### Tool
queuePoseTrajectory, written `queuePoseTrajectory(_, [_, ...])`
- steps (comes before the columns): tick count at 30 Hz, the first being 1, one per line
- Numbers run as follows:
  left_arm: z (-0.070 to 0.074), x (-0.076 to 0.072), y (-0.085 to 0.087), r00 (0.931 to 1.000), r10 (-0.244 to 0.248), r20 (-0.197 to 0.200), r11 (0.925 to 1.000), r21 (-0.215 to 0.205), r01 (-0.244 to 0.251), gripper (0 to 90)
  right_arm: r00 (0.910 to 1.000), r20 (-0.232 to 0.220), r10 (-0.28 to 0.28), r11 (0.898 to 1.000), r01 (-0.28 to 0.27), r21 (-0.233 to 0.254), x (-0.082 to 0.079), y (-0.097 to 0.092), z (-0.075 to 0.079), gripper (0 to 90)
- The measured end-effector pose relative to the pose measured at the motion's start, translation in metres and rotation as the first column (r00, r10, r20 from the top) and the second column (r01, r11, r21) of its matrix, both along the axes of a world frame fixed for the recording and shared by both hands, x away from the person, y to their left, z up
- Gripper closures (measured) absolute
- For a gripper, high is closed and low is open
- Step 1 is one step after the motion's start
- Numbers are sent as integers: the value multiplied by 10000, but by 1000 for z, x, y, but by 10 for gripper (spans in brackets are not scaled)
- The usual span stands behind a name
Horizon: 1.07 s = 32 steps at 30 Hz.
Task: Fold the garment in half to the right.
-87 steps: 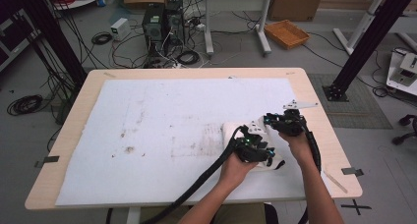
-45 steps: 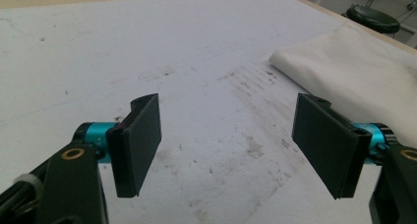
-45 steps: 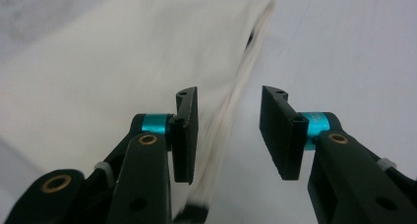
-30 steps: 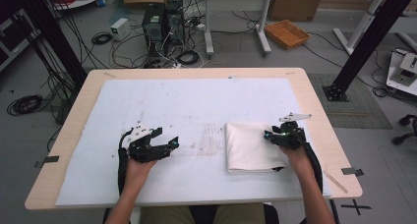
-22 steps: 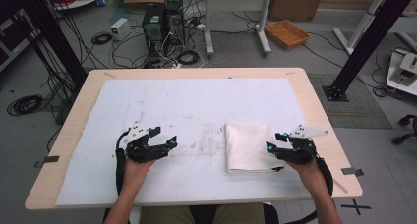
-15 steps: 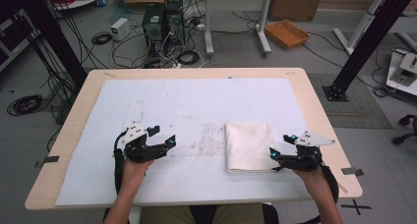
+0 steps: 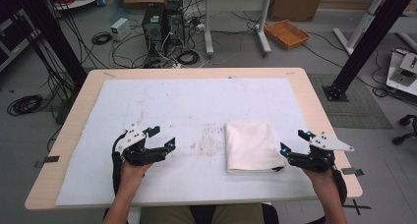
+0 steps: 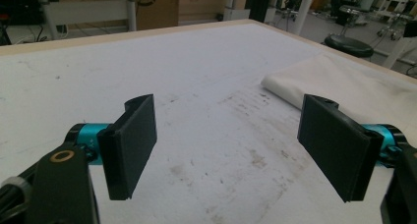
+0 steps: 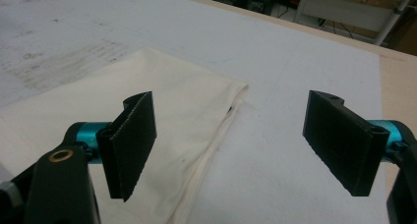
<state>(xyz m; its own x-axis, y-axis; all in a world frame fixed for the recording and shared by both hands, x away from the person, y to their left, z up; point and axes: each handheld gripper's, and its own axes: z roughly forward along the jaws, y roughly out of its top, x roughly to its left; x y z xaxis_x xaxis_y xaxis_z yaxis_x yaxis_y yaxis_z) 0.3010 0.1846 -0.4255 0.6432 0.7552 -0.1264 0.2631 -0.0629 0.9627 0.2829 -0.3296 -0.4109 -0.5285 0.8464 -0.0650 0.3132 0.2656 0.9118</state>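
1. One folded cream cloth [image 7: 253,147], lying flat on the white mat [image 7: 196,106], between the two grippers; it sits just beside the right gripper [image 7: 294,146], on that gripper's inner side, and well apart from the left gripper [image 7: 162,137].
2. Two hand-held grippers. The left one rests low over the mat with its jaws spread wide and nothing between them; in the left gripper view the cloth [image 8: 354,86] lies ahead and off to the right of the jaws.
3. The right gripper [image 9: 236,145] likewise has its jaws spread wide apart, holding nothing. In the right gripper view the cloth [image 9: 147,106] passes under and behind the left jaw, its seamed edge running between the jaws; bare mat [image 9: 295,86] lies toward the right jaw.
4. Two hands, one behind each gripper: left hand [image 7: 132,169], right hand [image 7: 318,174].
5. One wooden table [image 7: 314,106], its rim showing around the mat.
6. One patch of grey smudges [image 7: 209,140] on the mat, between the left gripper and the cloth, touching neither.
7. One woven basket [image 7: 286,33] on the floor beyond the table.
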Motion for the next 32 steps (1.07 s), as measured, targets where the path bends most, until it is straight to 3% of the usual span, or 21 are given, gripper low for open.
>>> queuePoseTrajectory(4, [2,-3,1,9996,27,297,9999,-123,-24,227,9999,54,-107,9998,106,157,-2,-3,2,202])
queuePoseTrajectory(32, [-2,-2,3,9997,140,181,9998,-119,-138,227,10000,41,-83,9998,82,200,-3,-4,0,202])
